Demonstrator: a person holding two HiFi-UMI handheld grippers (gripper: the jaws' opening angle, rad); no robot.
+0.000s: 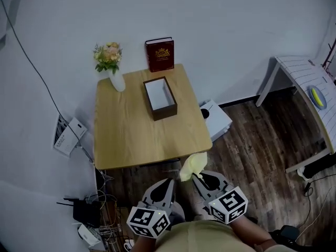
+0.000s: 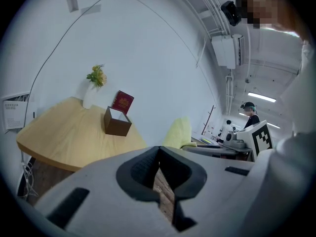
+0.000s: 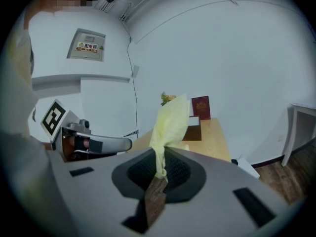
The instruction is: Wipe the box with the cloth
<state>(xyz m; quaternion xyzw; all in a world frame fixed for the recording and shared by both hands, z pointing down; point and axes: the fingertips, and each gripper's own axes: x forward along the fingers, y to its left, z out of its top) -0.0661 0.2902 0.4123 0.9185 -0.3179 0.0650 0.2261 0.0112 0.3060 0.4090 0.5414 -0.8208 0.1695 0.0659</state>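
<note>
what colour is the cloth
The soft cloth is pale yellow, clearest in the right gripper view.

box [image 3: 194, 132]: partly behind cloth [image 3: 170, 122] | white side table [image 1: 305, 73]: cut by right edge | book [image 1: 159, 55] print: unreadable

Wooden table [image 1: 131, 135] stands against a white wall [image 1: 220, 25] on dark plank floor [image 1: 257, 146].

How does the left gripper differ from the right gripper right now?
The left gripper is shut with nothing between its jaws; the right gripper is shut on the yellow cloth. The left gripper view shows the box whole; in the right gripper view the cloth hides part of it. Both point toward the table.
</note>
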